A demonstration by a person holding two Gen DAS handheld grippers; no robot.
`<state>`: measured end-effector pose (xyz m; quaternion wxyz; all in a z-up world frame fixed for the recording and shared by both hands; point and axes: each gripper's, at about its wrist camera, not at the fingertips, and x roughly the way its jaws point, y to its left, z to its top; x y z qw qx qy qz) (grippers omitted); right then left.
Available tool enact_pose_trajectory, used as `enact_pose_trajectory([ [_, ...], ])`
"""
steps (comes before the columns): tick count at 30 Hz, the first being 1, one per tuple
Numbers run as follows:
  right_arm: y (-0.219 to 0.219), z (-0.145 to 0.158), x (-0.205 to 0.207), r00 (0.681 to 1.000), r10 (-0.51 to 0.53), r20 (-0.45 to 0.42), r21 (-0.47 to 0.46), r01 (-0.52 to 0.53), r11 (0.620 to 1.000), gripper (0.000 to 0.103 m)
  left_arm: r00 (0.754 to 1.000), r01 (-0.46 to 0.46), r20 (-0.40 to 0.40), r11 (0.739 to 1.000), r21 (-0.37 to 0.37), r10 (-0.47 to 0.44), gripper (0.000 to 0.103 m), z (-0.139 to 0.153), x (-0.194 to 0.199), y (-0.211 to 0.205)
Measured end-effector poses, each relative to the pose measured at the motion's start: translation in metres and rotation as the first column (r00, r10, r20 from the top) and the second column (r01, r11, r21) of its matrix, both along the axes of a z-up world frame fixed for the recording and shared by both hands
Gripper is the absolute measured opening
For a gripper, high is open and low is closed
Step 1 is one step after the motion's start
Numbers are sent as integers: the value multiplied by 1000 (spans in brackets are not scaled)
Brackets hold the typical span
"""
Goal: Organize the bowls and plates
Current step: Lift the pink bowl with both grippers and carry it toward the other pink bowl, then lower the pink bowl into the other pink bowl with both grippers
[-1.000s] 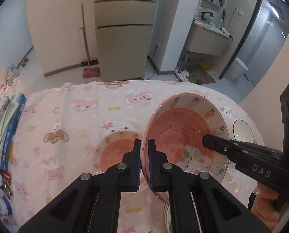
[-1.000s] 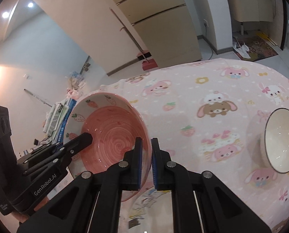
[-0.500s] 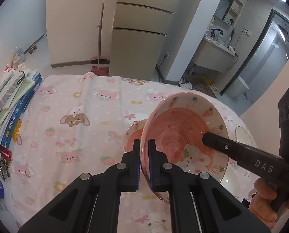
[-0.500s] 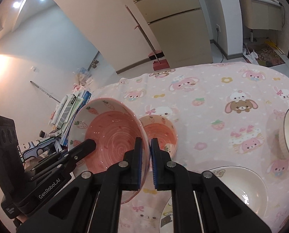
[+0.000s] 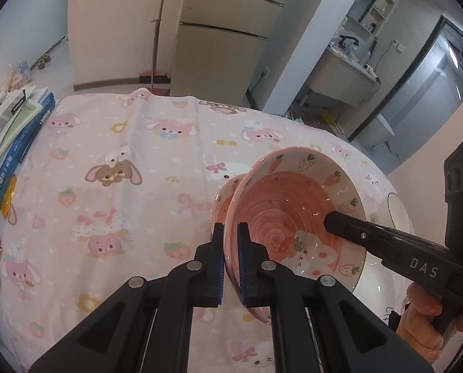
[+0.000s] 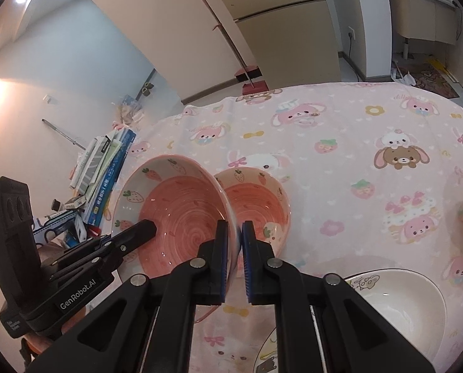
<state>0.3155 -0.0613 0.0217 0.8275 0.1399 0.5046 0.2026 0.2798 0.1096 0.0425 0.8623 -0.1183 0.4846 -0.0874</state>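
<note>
A large pink bowl (image 5: 287, 217) with strawberries on its rim hangs tilted above the bunny tablecloth (image 5: 122, 155). My left gripper (image 5: 230, 233) is shut on its near-left rim. My right gripper (image 5: 331, 220) comes in from the right, one finger inside the bowl. In the right wrist view my right gripper (image 6: 234, 233) is shut on the same large pink bowl (image 6: 181, 211), with my left gripper (image 6: 147, 228) at the opposite rim. A smaller pink bowl (image 6: 253, 199) sits on the cloth just behind it, and its edge peeks out as the small pink bowl (image 5: 228, 195) in the left view.
A white bowl (image 6: 396, 298) and a cartoon plate (image 6: 272, 351) lie near the front edge. Another white bowl (image 5: 399, 211) stands at the right. A stack of books (image 6: 107, 168) lines the table's left side. A hand (image 5: 424, 320) holds the right gripper's handle.
Both grippers have carried the large pink bowl across the table and a little lower. The small pink bowl has come into the right wrist view, close beside the large one.
</note>
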Motion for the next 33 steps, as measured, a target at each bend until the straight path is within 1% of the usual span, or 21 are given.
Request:
enact_pose_trajectory([
  [3,1,-6,4,1000,0,-13,23,0,1000,9,1000,-7,-23,1000,-23,7,7,-7,4,5],
  [8,3,-15,8,1000,-10,-25,6,11,1000,9,999,-5,-48,1000,-25,4,7,-20,10,6],
  [16,3,-16,10,1000,-9,0,8,9,1000,10,999,-6,-38,999,-34,5,7,-22,12,7],
  [20,2,-18,12,1000,-20,8,4,20,1000,10,1000,-6,-16,999,-36,5,7,-26,14,7],
  [23,1,-20,14,999,-30,10,17,30,999,10,1000,-2,1,999,-36,2,8,-27,15,6],
  [28,2,-21,15,999,-38,17,4,38,999,10,1000,5,-10,998,-63,-5,7,-32,20,8],
  [33,1,-30,19,998,-57,0,10,57,998,11,1000,8,-26,997,-73,-10,7,-42,26,9],
])
